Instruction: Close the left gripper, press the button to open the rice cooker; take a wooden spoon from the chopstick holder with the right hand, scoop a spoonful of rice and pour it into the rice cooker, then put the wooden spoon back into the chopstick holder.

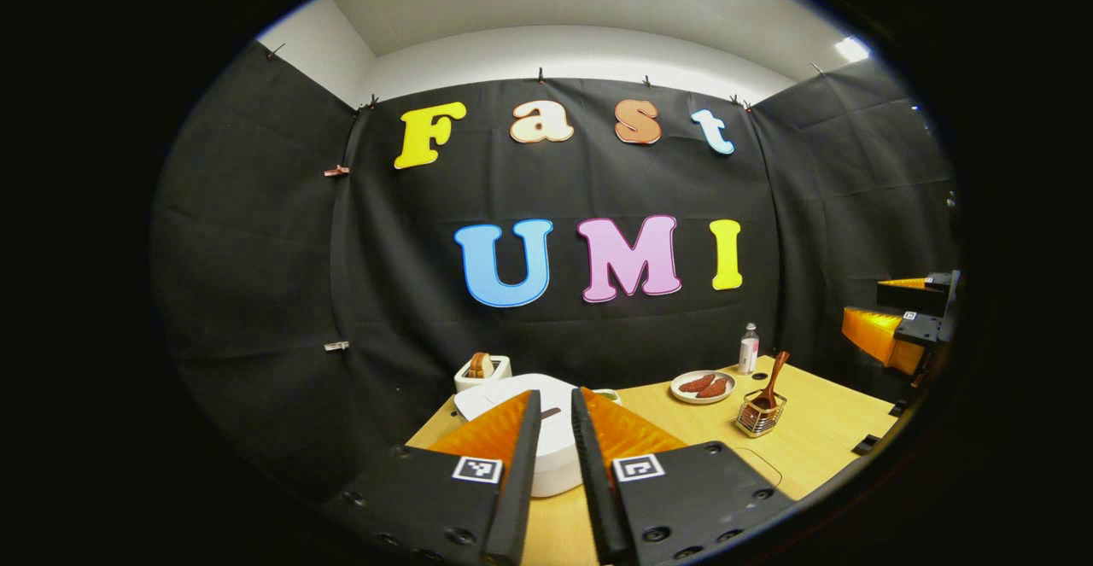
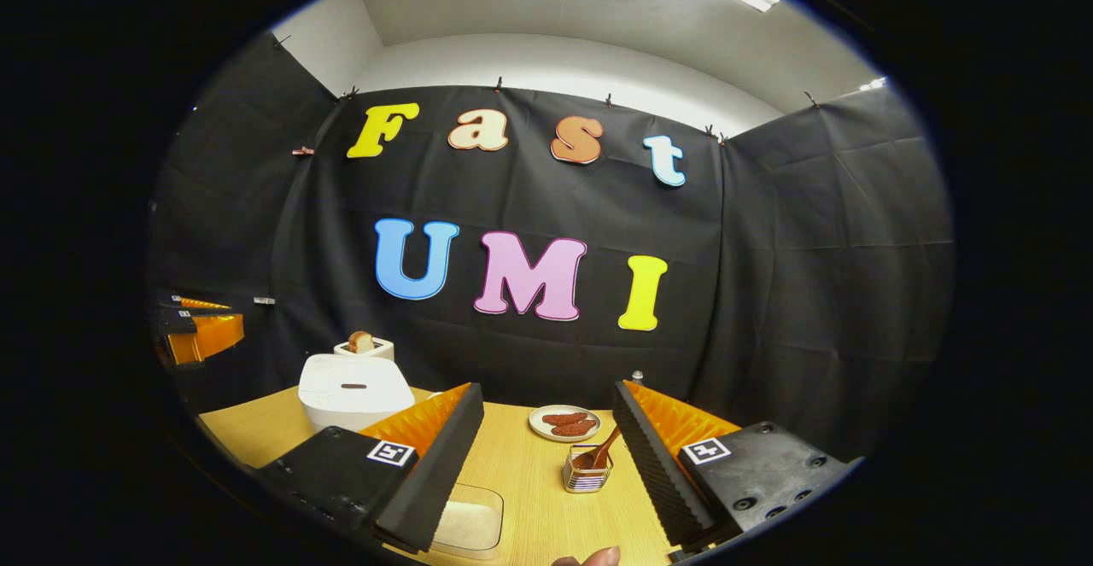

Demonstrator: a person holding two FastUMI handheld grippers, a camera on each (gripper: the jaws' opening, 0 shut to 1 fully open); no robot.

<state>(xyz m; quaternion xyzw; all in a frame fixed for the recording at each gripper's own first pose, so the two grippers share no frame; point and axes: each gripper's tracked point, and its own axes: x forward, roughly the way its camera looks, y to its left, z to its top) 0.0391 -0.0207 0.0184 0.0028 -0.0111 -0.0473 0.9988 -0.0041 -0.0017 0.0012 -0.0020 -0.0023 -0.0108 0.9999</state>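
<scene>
- Rice cooker [image 1: 546, 442]: white, lid down, on the wooden surface [image 1: 820, 438] at its left side. In the right gripper view it sits at the left [image 2: 352, 391], dark slot on the front.
- Left tongs [image 1: 556, 404]: narrow gap, not fully shut, holding nothing. They hover above and in front of the cooker, which shows through the gap. No contact visible.
- Wooden spoon [image 1: 771, 376]: standing tilted in the chopstick holder [image 1: 760, 417], a small wire basket, right of the cooker and well apart from it. In the right gripper view, spoon [image 2: 600, 451] and holder [image 2: 587, 472] lie between the fingers, farther off.
- Right tongs [image 2: 546, 399]: wide, empty, raised above the surface and pointing toward the holder. In the left gripper view they sit at the far right edge [image 1: 905, 327].
- Clear container [image 2: 467, 523]: with a pale filling, on the surface near the right tongs' left finger, partly hidden by it.
- Plate [image 1: 702, 387]: white, with brown pieces of food, behind the holder.
- Bottle [image 1: 749, 349]: small, behind the plate by the cloth wall.
- Toaster [image 1: 482, 370]: white, bread in the slot, just behind the cooker.
- A fingertip [image 2: 589, 557] shows at the bottom edge of the right gripper view.
</scene>
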